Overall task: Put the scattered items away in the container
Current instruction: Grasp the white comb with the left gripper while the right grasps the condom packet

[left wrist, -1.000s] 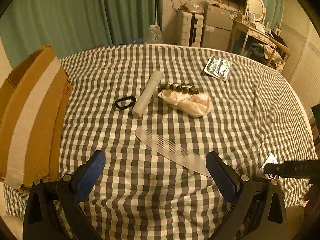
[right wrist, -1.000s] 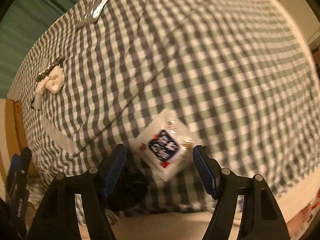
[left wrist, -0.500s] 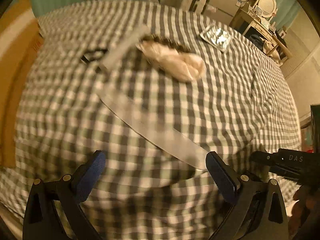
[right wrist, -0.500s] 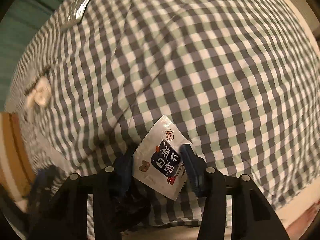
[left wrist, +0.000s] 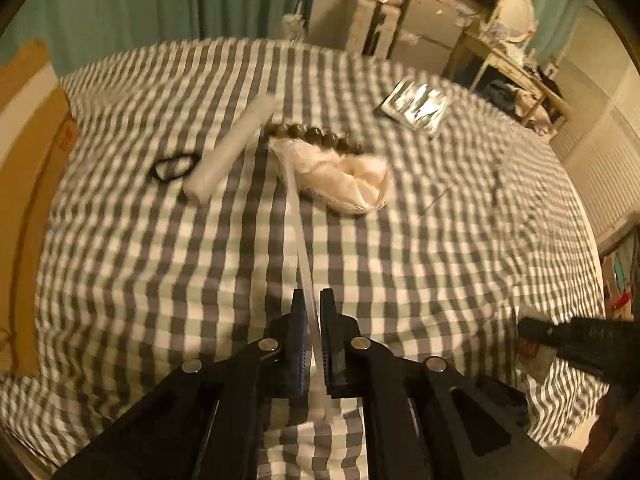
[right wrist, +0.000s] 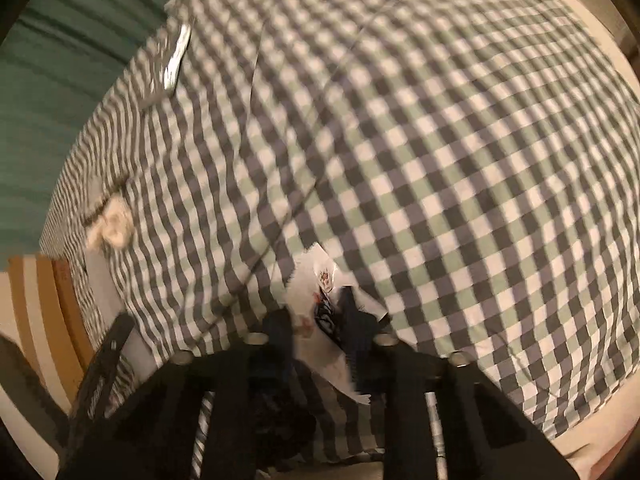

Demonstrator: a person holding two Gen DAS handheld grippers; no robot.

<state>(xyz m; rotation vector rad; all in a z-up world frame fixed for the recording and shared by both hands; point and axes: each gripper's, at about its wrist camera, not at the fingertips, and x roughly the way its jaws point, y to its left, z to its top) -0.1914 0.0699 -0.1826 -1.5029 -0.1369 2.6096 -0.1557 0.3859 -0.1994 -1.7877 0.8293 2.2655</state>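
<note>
At the left edge of the checked bedspread [left wrist: 400, 264] stood the cardboard box [left wrist: 28, 184]. Next came a black hair tie [left wrist: 174, 166], a white tube [left wrist: 232, 144] and a beaded cloth pouch [left wrist: 340, 172]. The left gripper [left wrist: 313, 300] was clamped on the clear comb [left wrist: 302, 248], seen edge-on. Open cloth lay to its right. The right gripper [right wrist: 316, 320], jaws closing, pinched a white sachet [right wrist: 320, 284] near the bed's front edge.

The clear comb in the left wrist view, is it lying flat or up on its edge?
On edge: the clear comb shows only as a thin strip, pinched between the left gripper fingers.
</note>
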